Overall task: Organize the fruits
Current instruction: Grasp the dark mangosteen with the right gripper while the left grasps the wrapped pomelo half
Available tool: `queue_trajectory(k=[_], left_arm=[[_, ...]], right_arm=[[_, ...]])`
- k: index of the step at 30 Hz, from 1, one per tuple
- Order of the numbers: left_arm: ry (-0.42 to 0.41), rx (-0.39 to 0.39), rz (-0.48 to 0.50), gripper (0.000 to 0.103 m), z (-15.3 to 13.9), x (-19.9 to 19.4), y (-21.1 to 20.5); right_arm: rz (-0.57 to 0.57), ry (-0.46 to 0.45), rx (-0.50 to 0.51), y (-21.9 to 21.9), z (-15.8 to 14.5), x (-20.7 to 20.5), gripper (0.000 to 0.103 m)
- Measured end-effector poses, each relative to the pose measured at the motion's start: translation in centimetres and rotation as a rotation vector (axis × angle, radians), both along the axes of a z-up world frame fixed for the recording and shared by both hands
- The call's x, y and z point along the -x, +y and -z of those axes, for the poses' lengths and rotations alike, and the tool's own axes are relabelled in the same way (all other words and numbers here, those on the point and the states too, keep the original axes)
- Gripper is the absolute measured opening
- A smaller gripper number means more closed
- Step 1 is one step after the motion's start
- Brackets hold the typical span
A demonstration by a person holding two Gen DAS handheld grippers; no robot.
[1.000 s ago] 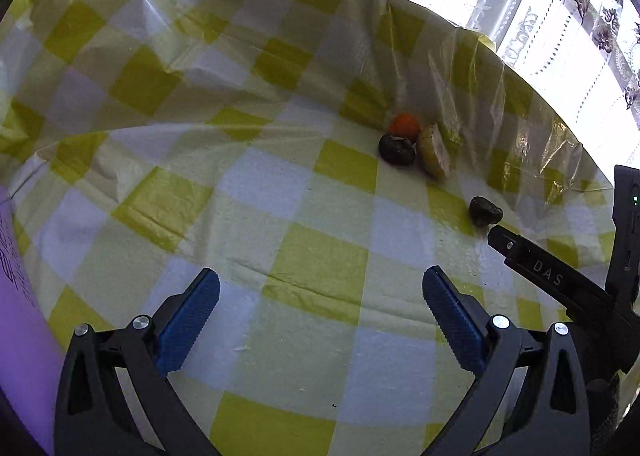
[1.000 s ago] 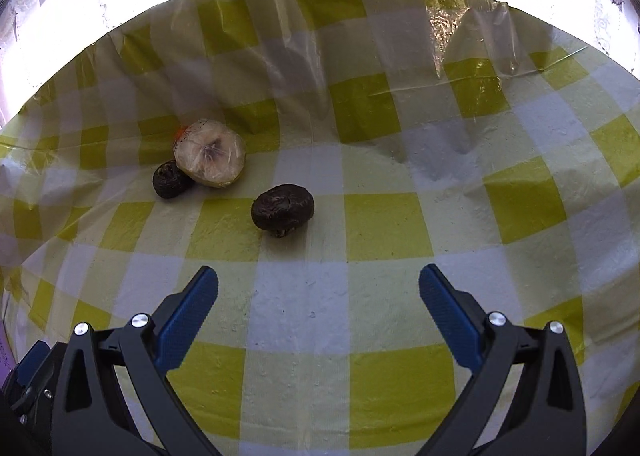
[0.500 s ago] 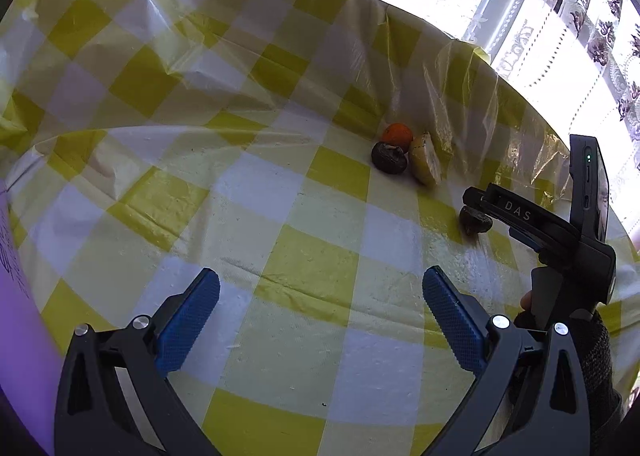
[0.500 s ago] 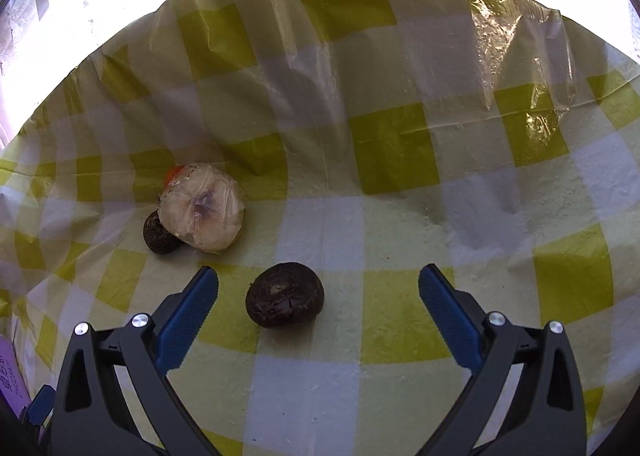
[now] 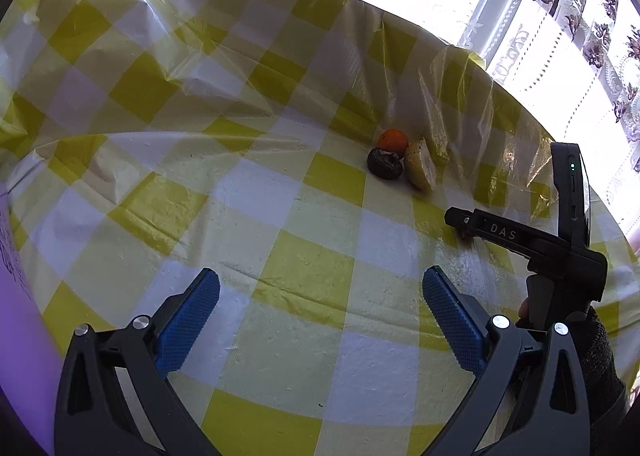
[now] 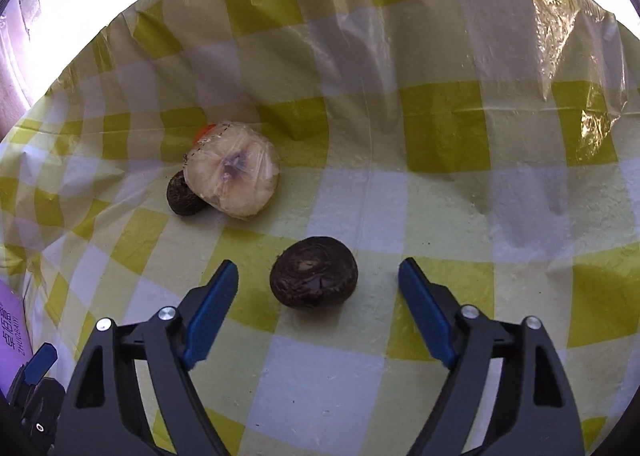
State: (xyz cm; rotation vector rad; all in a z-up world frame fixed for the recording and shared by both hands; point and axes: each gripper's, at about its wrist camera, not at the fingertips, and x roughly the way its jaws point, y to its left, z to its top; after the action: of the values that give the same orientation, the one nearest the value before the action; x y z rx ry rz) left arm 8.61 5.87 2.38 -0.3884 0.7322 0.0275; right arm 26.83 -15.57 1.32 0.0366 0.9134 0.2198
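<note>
Dark wrinkled fruit (image 6: pixel 313 273) between closing right claw (image 6: pixel 318 288) pads.

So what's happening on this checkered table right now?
A person is sorting fruit with a handheld gripper in each hand. The right gripper is closing around a dark round fruit lying on the yellow checked tablecloth; its pads do not touch the fruit yet. The left gripper hangs open over bare cloth, holding nothing. Farther back, a plastic-wrapped cut fruit half, another dark fruit and an orange one sit bunched together.
</note>
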Motion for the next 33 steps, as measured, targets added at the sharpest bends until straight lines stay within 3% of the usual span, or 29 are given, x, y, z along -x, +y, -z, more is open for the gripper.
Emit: queue_trajectory(k=[2, 3, 5, 10, 16, 19, 23, 25, 29, 33], left_arm=[[0.001, 0.002, 0.0, 0.098, 0.0, 0.0, 0.1], [0.0, 0.002, 0.001, 0.098, 0.0, 0.0, 0.1], [0.001, 0.002, 0.0, 0.098, 0.0, 0.0, 0.1], [0.0, -0.001, 0.003, 0.098, -0.1, 0.0, 0.0], [0.012, -0.019, 0.047, 0.098, -0.1, -0.1, -0.5], [0.046, -0.064, 0.074, 0.098, -0.2, -0.6, -1.2], [0.061, -0.121, 0.105, 0.098, -0.4, -2.2, -3.1], [0.057, -0.169, 0.118, 0.098, -0.7, -4.1, -4.5], [0.071, -0.371, 0.152, 0.096, -1.2, -10.5, -8.6], [0.077, -0.471, 0.206, 0.094, -1.7, -16.1, -11.9]], right_arm=[[0.008, -0.009, 0.105, 1.0, 0.1, 0.1, 0.055], [0.005, -0.019, 0.114, 1.3, 0.0, 0.4, 0.04], [0.017, -0.023, 0.11, 1.3, -0.1, 1.3, 0.04], [0.138, -0.033, -0.103, -3.7, -0.1, 6.3, 0.04], [0.272, -0.078, -0.17, -9.7, 0.4, 12.4, 0.04], [0.257, -0.128, -0.188, -10.5, 0.2, 13.4, 0.04], [0.234, -0.096, -0.253, -11.2, 0.8, 12.6, 0.04], [0.248, -0.089, -0.278, -11.3, 1.0, 12.4, 0.04], [0.229, -0.087, -0.276, -10.9, 1.0, 12.3, 0.04], [0.232, -0.081, -0.274, -11.0, 1.1, 12.3, 0.04]])
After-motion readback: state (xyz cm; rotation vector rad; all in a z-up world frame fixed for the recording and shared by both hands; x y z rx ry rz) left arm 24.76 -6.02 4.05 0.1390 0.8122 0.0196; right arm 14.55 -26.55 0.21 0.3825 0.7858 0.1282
